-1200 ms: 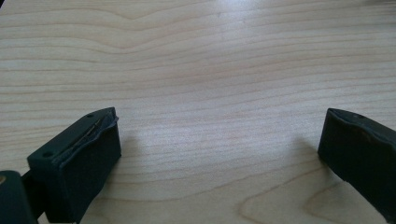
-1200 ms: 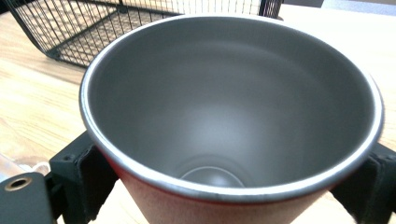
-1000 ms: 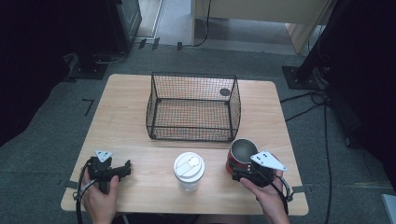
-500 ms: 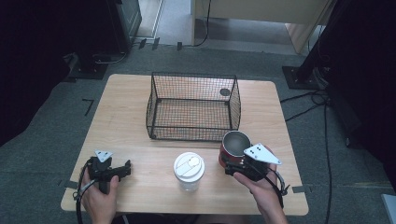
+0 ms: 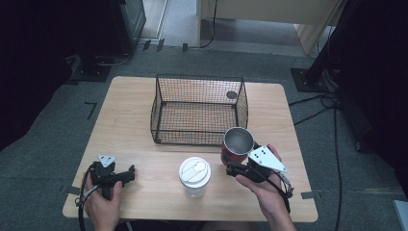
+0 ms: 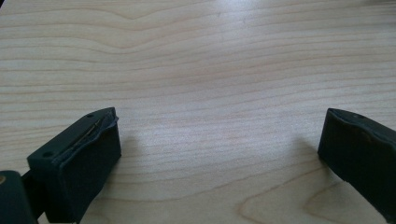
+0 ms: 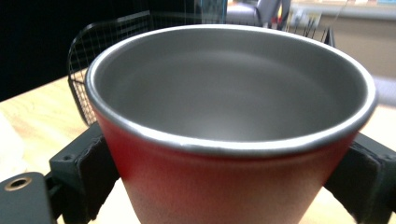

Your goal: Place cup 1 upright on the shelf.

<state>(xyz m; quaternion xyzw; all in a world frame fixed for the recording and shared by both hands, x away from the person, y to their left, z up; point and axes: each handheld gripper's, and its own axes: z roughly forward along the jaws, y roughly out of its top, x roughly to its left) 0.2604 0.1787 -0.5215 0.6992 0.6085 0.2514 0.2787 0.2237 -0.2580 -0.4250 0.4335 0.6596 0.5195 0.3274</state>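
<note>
The right gripper [image 5: 233, 169] clamps the red cup [image 5: 236, 145]; carry it level, clear the basket [image 5: 198, 109] rim, then lower. The left gripper [image 5: 129, 174] rests open.

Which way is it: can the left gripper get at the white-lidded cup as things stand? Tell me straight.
Probably yes. The left gripper rests on the table with its jaws open and nothing between them, and the white-lidded cup stands beside it across bare wood. The right gripper, clamped on the red cup, is on the cup's far side.
</note>
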